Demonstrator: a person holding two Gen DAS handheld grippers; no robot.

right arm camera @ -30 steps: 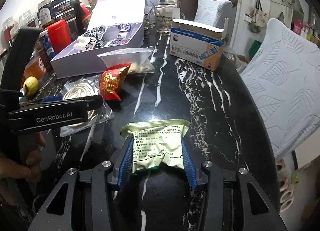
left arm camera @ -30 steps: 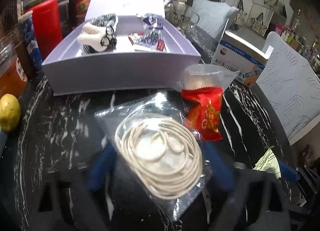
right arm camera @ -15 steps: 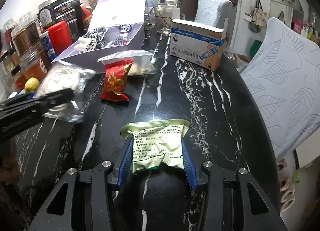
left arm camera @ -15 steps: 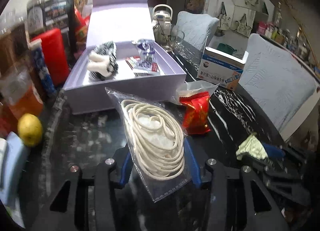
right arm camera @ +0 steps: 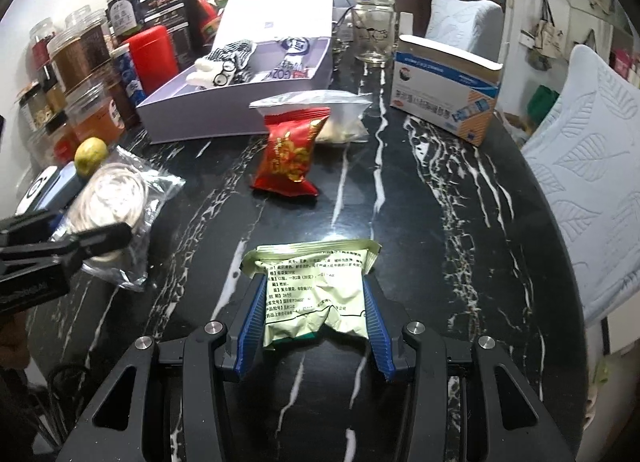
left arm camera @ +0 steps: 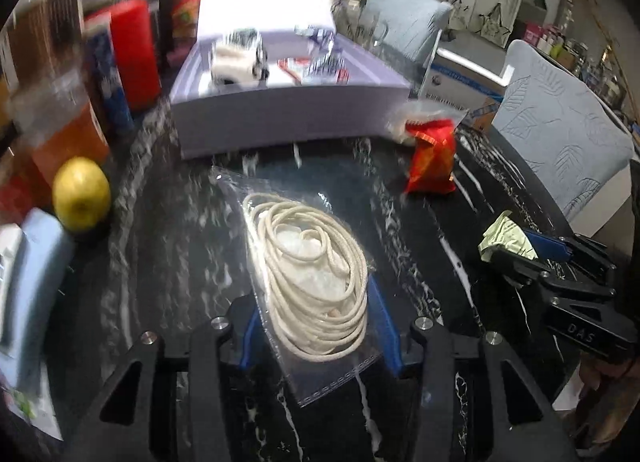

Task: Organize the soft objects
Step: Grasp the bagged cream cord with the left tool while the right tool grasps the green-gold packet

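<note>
You have 2 soft items in hand at once. Your left gripper [left arm camera: 316,326] has its jaws pinching a clear bag of coiled cream cord [left arm camera: 312,278], raised off the black marble table [right arm camera: 440,221]; the left view is blurred, so judge the height from the right view, where the bag hangs at 9 o'clock, clear of the tabletop. Your right gripper [right arm camera: 316,326] has its jaws closed on a pale green sachet [right arm camera: 316,294]; whether it rests on the table or is just above it, I cannot tell. The step in hand looks like carrying the cord bag to the open lilac box [left arm camera: 288,113], which sits at 12 o'clock from the left gripper and already holds a striped plush toy [left arm camera: 240,57] and some packets. Next, aim high enough to clear the box's front wall, then release over bare floor between the toy and the packets. A red snack packet [right arm camera: 292,153] and a clear bag of white filling [right arm camera: 340,117] wait beside the box at 1 o'clock.
</note>
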